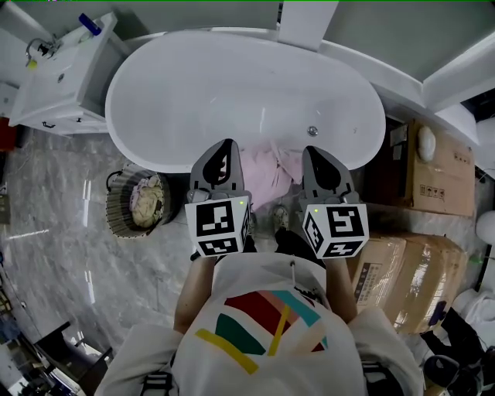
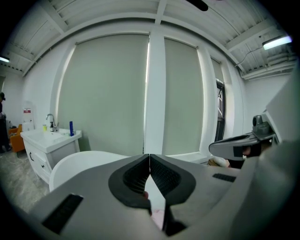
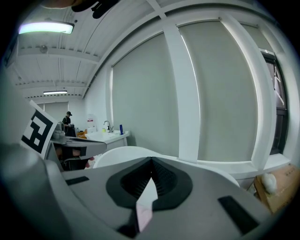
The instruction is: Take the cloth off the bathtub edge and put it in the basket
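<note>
Your left gripper [image 1: 225, 147] and right gripper [image 1: 316, 152]: jaws pressed together, holding nothing. Between their tips, pink cloth [image 1: 265, 175] drapes the bathtub edge [image 1: 166, 164]. Push in closed and you may shove it into the tub; basket [image 1: 114, 203] waits left of them.

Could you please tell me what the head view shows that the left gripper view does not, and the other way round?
Only the head view shows the basket on the floor, the cardboard boxes, and how the pink cloth drapes over the near edge of the bathtub. Only the left gripper view shows the ceiling and its lit lamp. Both show that bathtub, the vanity with its blue bottle, and the right gripper.
</note>
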`<state>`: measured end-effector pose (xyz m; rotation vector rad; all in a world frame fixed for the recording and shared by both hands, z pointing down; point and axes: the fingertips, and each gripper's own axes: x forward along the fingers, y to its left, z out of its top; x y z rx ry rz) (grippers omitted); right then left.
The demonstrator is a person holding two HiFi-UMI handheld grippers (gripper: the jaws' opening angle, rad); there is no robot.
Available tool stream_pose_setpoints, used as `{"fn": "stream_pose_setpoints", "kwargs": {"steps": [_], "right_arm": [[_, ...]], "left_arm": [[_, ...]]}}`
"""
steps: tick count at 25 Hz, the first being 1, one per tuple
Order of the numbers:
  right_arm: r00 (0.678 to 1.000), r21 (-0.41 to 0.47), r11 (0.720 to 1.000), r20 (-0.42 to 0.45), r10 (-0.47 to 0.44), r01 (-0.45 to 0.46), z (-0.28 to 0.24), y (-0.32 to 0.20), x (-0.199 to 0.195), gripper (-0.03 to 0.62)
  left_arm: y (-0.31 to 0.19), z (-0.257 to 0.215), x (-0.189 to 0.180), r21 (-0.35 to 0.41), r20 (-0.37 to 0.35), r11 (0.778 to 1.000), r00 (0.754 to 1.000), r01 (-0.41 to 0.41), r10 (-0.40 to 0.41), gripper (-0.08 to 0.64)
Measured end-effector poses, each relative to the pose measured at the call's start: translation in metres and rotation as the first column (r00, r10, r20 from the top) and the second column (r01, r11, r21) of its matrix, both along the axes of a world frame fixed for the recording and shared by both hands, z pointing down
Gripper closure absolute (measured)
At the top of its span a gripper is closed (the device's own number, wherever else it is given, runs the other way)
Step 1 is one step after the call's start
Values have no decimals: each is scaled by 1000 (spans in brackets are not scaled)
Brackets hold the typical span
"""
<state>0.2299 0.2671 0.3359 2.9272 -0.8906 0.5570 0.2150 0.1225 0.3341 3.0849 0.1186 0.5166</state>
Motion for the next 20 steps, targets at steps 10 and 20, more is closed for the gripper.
{"fn": "stream_pose_setpoints", "kwargs": {"steps": [10, 20], "right_arm": [[1000, 7, 1000, 7, 4, -4, 17, 10, 20, 580], [999, 20, 1000, 24, -21, 20, 70, -3, 71, 580]], "left_arm": [[2, 22, 24, 10, 27, 1000, 1000, 12, -12, 541], [-19, 93, 54, 30, 103, 999, 994, 40, -43, 541]]}}
